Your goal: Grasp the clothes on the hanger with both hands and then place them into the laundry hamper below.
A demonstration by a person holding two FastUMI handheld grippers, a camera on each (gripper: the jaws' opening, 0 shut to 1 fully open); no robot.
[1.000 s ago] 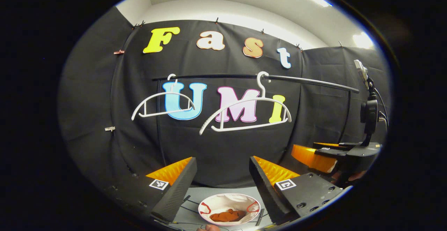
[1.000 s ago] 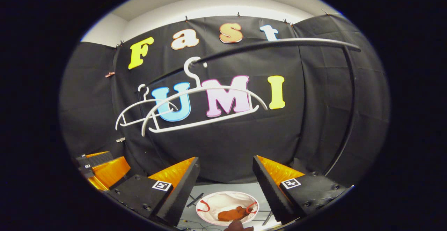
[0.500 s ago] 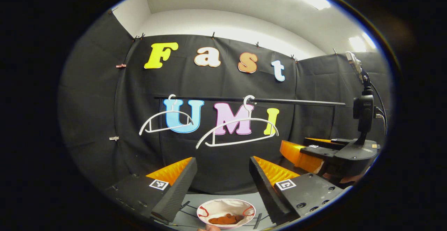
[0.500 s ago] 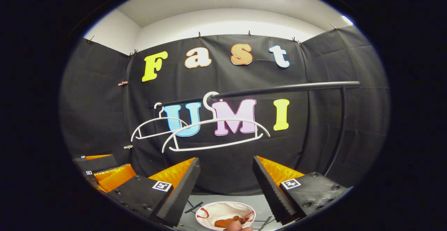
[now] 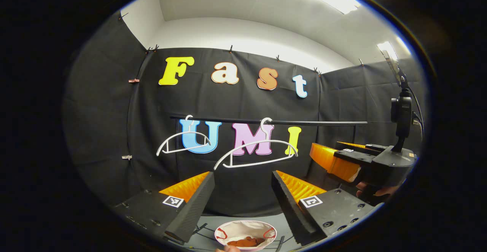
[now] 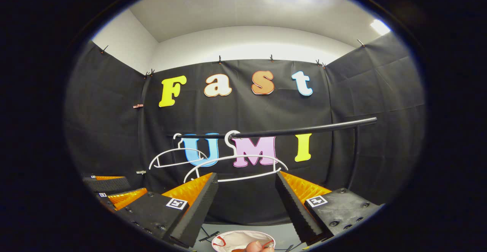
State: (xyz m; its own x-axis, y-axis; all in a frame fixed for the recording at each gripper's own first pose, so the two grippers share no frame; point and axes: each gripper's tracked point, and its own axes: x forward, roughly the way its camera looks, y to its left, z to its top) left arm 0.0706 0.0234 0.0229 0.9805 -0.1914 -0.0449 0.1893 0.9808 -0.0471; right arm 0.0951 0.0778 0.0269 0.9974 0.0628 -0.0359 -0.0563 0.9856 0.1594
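Observation:
Two bare white hangers (image 5: pixel 186 149) (image 5: pixel 258 161) hang on a black rail (image 5: pixel 312 122). Far below, a round white laundry hamper (image 5: pixel 232 227) with red handles holds a rust-brown garment (image 5: pixel 246 241). My left gripper (image 5: pixel 241 191) is open and holds nothing, well above the hamper. My right gripper (image 6: pixel 245 195) is open too, with the hangers (image 6: pixel 177 149) (image 6: pixel 243 156), the rail (image 6: pixel 304 130) and the hamper's rim (image 6: pixel 236 236) ahead. Each gripper appears in the other's view: the right one (image 5: pixel 342 160) in a hand, the left one (image 6: pixel 114 191) at lower left.
A camera on a stalk (image 5: pixel 401 115) rises from the right gripper's body. Thin black stand legs (image 5: pixel 199 227) lie on the grey floor beside the hamper. A fingertip (image 6: pixel 255 247) shows at the bottom edge. The black cloth wall closes the back and sides.
Both views have tilted up and drawn back: hangers, rail and hamper sit lower and smaller, with more ceiling showing. Both grippers stay open. The garment stays in the hamper.

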